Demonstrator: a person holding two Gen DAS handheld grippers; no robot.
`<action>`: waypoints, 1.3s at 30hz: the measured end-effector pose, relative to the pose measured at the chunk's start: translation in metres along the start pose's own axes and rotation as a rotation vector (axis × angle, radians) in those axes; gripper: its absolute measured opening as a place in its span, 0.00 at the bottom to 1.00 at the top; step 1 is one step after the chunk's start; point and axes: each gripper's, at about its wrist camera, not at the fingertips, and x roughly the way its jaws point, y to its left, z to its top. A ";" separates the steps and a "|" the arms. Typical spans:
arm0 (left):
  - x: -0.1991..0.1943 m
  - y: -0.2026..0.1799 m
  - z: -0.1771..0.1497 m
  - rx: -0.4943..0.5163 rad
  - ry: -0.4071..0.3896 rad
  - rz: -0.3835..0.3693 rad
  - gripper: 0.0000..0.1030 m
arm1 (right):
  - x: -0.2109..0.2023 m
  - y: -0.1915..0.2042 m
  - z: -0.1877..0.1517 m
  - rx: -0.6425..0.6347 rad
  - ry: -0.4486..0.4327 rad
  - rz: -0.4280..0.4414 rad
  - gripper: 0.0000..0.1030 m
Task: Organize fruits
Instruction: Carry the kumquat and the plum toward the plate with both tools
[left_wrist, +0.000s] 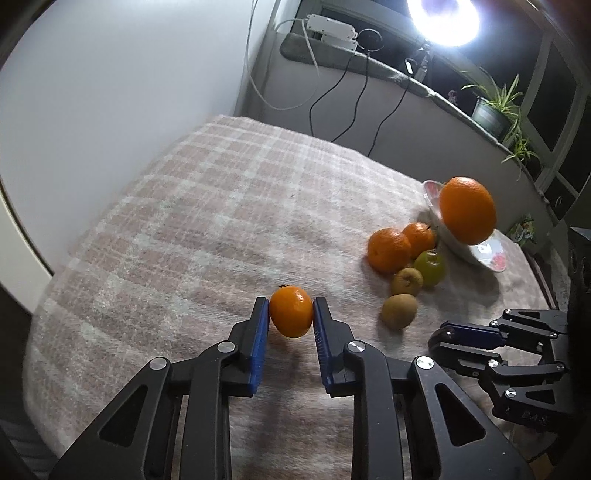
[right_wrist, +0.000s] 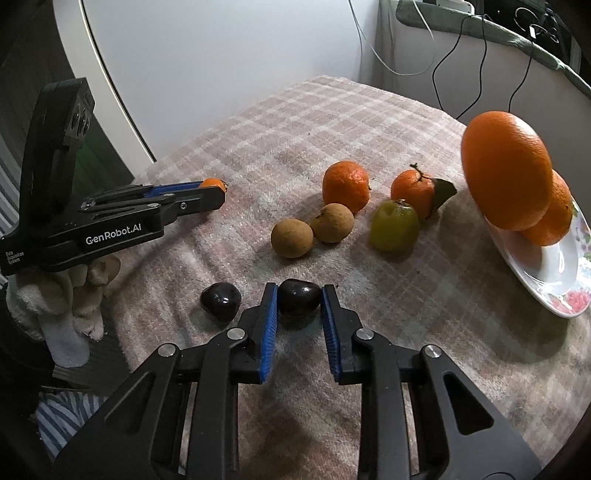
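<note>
Two claws (left_wrist: 290, 313) (right_wrist: 299, 298), each clamped round fruit: left tangerine (left_wrist: 291, 312), right dark fruit (right_wrist: 298, 297).

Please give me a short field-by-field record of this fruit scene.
left gripper: shut on small orange mandarin
right gripper: shut on dark glossy fruit
second dark fruit: on checked pink blanket
white floral plate: holds two large oranges
loose on blanket: two brown fruits, green fruit, two mandarins
</note>
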 end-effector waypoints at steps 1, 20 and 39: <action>-0.002 -0.003 0.001 0.005 -0.005 -0.003 0.21 | -0.003 -0.001 -0.001 0.004 -0.006 0.002 0.23; -0.008 -0.119 0.019 0.180 -0.030 -0.203 0.21 | -0.083 -0.082 -0.021 0.169 -0.149 -0.050 0.23; 0.044 -0.230 0.032 0.334 0.006 -0.258 0.22 | -0.119 -0.200 -0.012 0.316 -0.220 -0.165 0.23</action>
